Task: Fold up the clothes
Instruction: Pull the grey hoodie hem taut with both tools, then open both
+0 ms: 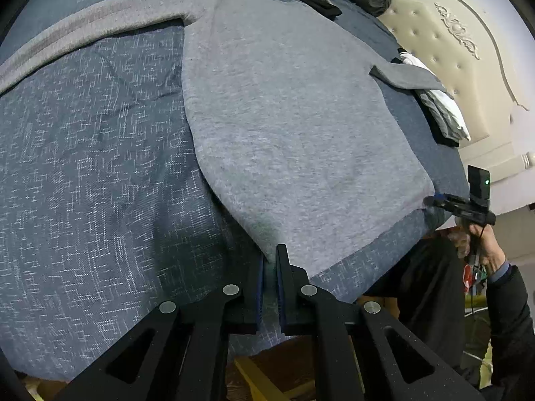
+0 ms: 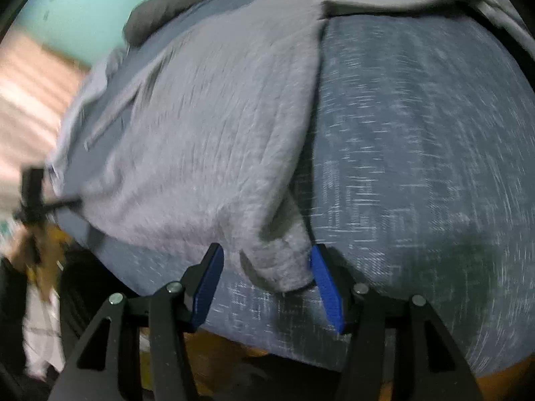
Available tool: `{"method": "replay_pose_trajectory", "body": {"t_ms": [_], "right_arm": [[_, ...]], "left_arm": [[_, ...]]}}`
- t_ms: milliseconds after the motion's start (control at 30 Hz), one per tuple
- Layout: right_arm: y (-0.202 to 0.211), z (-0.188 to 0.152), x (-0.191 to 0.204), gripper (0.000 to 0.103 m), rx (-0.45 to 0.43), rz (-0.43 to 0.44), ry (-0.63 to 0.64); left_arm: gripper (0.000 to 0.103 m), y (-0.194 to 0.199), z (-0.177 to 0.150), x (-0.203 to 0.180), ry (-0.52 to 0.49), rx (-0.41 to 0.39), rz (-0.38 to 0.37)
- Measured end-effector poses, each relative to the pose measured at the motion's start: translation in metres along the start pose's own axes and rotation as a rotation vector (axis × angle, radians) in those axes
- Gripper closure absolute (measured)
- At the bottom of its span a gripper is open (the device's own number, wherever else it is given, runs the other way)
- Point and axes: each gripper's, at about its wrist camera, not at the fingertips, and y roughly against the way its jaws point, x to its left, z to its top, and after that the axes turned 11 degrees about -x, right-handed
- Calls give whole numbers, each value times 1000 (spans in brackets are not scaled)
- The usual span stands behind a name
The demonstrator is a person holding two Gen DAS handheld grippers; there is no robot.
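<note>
L gripper nearly closed, pinching corner of grey sweater on blue bedspread. R gripper wide open around other hem corner, not clamped.

A home bedroom is shown: a bed covered in blue patterned bedding, a cream tufted headboard with carved ornament, and clothes stacked near it.
</note>
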Motion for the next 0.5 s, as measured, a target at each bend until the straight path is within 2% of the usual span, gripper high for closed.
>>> {"method": "replay_pose_trajectory", "body": {"t_ms": [33, 67, 133, 233, 467, 500], "right_arm": [[-3, -1, 3, 84, 11, -7, 25], [-2, 0, 5, 93, 10, -11, 31], [3, 2, 7, 97, 3, -8, 30], [20, 9, 9, 98, -8, 13, 10], [95, 24, 17, 98, -50, 75, -34], [95, 24, 16, 98, -47, 68, -38]], "left_arm": [[96, 2, 0, -1, -3, -2, 0], [96, 4, 0, -2, -5, -5, 0], [96, 11, -1, 0, -9, -7, -1], [96, 24, 1, 0, -7, -21, -3], [96, 58, 1, -14, -43, -35, -10], [96, 58, 0, -15, -48, -33, -7]]}}
